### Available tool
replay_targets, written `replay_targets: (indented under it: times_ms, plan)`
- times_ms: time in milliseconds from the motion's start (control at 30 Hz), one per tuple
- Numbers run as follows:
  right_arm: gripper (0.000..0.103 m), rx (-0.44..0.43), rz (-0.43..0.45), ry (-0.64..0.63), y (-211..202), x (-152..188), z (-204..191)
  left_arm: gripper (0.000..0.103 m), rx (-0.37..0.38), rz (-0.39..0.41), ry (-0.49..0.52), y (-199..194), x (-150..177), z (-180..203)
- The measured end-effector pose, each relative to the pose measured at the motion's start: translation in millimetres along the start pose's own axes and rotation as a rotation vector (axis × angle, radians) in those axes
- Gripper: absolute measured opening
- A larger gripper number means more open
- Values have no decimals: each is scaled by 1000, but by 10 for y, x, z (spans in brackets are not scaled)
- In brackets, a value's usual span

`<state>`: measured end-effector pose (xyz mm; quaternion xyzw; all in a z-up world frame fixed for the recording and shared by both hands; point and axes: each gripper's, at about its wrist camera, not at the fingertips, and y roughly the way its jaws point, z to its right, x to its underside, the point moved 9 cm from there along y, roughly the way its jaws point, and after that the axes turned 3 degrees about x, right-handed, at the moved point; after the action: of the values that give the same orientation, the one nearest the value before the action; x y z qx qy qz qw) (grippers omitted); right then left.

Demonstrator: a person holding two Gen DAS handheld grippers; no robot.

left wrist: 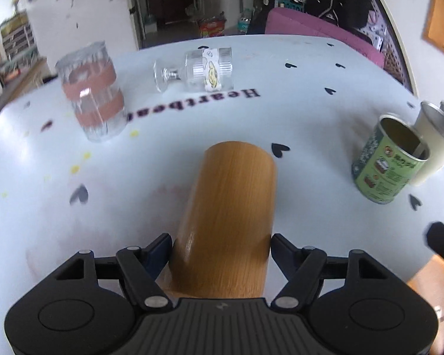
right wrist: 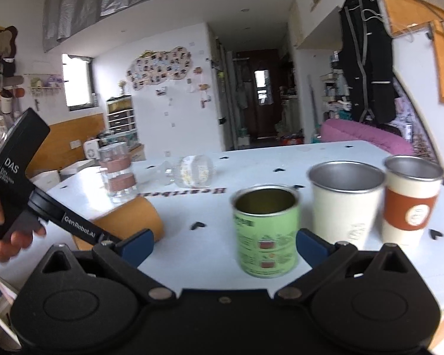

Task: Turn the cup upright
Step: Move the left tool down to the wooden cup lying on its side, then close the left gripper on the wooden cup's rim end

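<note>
A wooden cup lies on its side on the white table, its closed end pointing away from me. My left gripper is shut on the wooden cup near its mouth end. In the right wrist view the wooden cup shows at the left with the left gripper's black body over it. My right gripper is open and empty, above the table's near edge, with a green can just ahead between its fingers.
A clear stemmed glass lies on its side at the back. A ribbed glass with brown bands stands at the back left. A white metal cup and an orange-sleeved cup stand upright at the right.
</note>
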<state>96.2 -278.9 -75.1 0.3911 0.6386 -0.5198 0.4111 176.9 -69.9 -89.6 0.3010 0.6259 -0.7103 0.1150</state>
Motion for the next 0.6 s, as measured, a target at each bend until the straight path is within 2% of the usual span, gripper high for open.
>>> replay_targets:
  times_ms: [133, 233, 300, 367, 467, 600]
  plan:
    - [103, -55, 0, 11, 70, -66, -177, 76, 24, 12, -3, -37, 65, 49]
    - [103, -115, -32, 39, 175, -133, -302, 88, 38, 34, -9, -84, 100, 25]
    - [103, -167, -67, 82, 260, -176, -380, 88, 43, 46, -10, -145, 133, -11]
    - [103, -224, -130, 182, 393, -221, -424, 88, 41, 63, -11, -214, 165, -45]
    - [103, -283, -239, 339, 641, -232, -486, 82, 52, 63, 5, -265, 228, -46]
    - [99, -316, -365, 476, 950, -100, -632, 71, 76, 62, 40, -276, 263, -7]
